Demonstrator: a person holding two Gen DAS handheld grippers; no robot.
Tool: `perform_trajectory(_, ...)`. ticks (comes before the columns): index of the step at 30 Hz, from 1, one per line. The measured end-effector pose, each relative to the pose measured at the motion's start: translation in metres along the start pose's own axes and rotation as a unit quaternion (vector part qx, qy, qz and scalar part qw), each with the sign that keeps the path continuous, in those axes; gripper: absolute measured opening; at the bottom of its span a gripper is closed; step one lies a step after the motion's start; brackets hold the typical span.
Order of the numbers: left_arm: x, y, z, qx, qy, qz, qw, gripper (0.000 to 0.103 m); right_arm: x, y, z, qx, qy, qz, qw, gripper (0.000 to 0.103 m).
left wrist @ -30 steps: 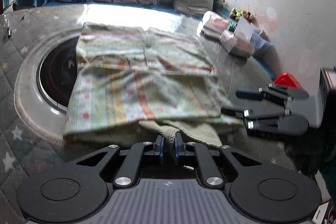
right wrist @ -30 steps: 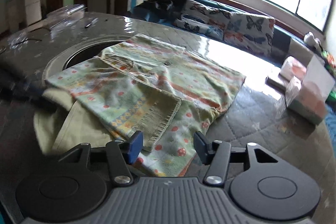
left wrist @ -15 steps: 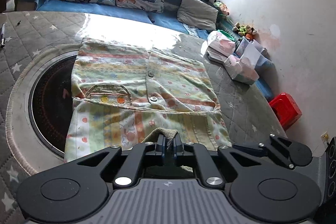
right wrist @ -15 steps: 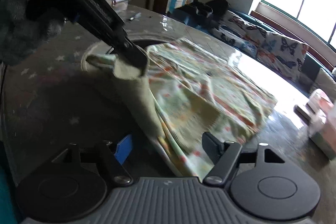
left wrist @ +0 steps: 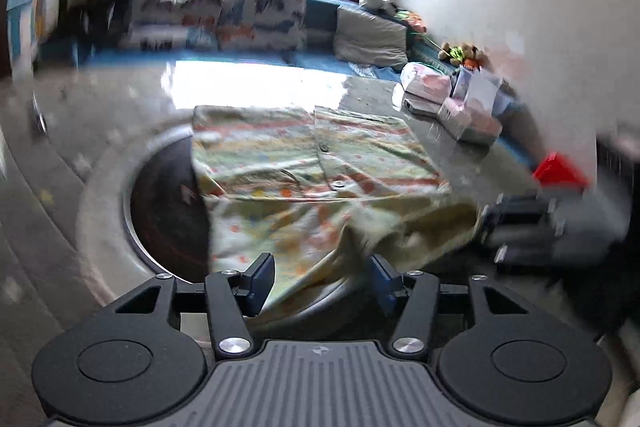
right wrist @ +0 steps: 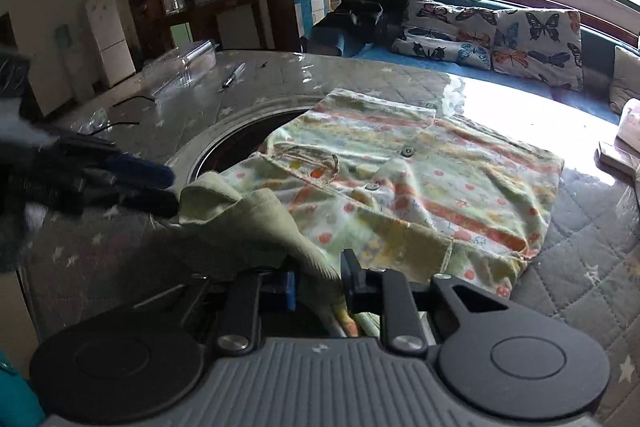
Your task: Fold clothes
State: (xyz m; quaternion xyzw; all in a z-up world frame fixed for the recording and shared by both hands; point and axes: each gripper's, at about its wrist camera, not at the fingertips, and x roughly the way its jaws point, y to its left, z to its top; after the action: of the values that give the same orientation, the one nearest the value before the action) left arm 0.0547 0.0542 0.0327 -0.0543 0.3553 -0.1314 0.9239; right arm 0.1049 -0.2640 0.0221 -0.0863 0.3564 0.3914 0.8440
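Note:
A pale green patterned shirt with orange stripes and buttons lies partly folded on the table, also in the right wrist view. My left gripper has its jaws apart, and the shirt's olive ribbed edge runs between them. It also shows at the left of the right wrist view, right at a fabric corner. My right gripper has its jaws narrowed around the olive edge; its grip is unclear. It shows blurred in the left wrist view.
The quilted grey table has a round dark inset under the shirt's left side. Tissue packs and boxes sit at the far right. A pen and clear plastic lie far left. A cushioned bench is behind.
My left gripper has opened; it was shut on the olive edge before. My right gripper's jaws have narrowed around the olive edge. The left wrist view has tilted and blurred.

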Motion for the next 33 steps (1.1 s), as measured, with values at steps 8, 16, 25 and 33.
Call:
perform_trajectory(8, 0.012, -0.016, -0.028, 0.164, -0.030, 0.062, 0.9841, 0.057, 0.001, -0.006, 0.010, 0.023, -0.014, -0.003, 1.000, 0.018)
perform_trajectory(16, 0.021, -0.019, -0.038, 0.217, -0.035, 0.071, 0.9729, 0.008, -0.009, -0.006, 0.007, 0.032, -0.028, 0.003, 0.999, 0.010)
perform_trajectory(25, -0.021, -0.034, -0.039, 0.201, -0.055, 0.043, 0.9772, 0.005, -0.045, -0.003, -0.004, 0.038, -0.054, 0.022, 0.998, 0.008)
perform_trajectory(33, -0.098, -0.055, -0.052, 0.177, -0.049, -0.012, 0.9829, 0.005, -0.110, 0.025, -0.019, 0.009, -0.072, 0.056, 0.996, 0.008)
